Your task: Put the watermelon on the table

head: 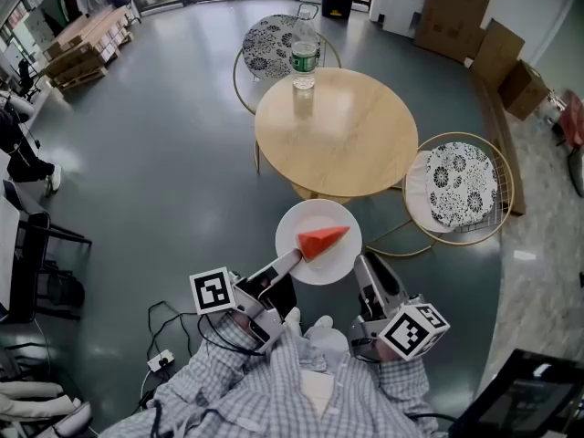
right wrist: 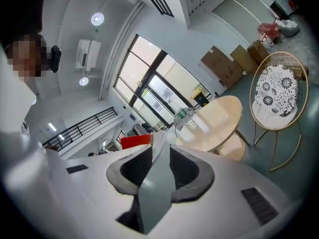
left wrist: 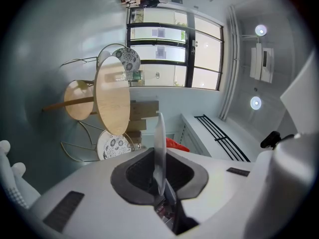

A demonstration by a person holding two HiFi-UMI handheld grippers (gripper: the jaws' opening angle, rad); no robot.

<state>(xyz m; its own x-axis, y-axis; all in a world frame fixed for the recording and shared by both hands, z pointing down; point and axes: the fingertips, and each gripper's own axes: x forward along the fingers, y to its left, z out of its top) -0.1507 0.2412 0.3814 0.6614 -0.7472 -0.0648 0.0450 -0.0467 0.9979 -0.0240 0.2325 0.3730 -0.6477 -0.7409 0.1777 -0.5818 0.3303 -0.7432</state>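
L tongs (head: 294,256) & R tongs (head: 361,263) both clamped on plate (head: 315,215) w/ watermelon (head: 324,239); bottle (head: 304,55) label unreadable.

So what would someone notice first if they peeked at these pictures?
Probably the red wedge of watermelon on a round white plate, pinched at its edges by the left gripper and right gripper, low in the head view. Just beyond stands a round pale wooden table with a clear plastic bottle at its far edge.

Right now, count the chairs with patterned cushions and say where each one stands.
2. The far chair stands beyond the round table, behind the water bottle. The near chair stands beside the table's right edge. More may lie outside the view.
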